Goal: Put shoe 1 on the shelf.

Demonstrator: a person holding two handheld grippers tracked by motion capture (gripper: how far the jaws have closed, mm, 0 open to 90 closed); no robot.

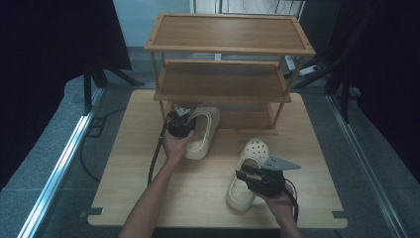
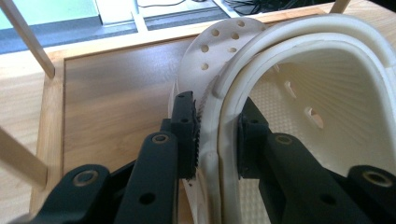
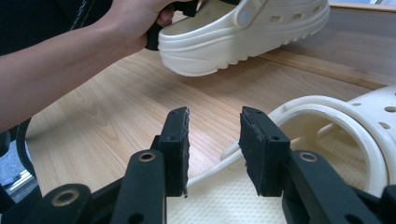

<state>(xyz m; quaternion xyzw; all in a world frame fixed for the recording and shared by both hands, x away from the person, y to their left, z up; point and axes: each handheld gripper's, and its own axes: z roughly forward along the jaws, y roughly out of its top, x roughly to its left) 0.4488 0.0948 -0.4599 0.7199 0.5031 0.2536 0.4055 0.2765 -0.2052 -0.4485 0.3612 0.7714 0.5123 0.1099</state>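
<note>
Wooden table (image 1: 148, 163): left gripper (image 1: 180, 122) clamps one clog (image 1: 202, 133) (heel rim) at the rack's (image 1: 228, 47) bottom shelf; right gripper (image 1: 257, 177), jaws apart, hovers over the unshelved second clog (image 1: 247, 171).

Both forearms are bare, no sleeves anywhere. The left gripper (image 1: 179, 123), upper middle of the high view, is a chunky black block with a black cable trailing off it. The right gripper (image 1: 247, 174), lower right, has a grey three-cornered plate on top. Up close, its black jaws have round silver rivets and flat pads (image 3: 180, 151), maybe rubber.
</note>
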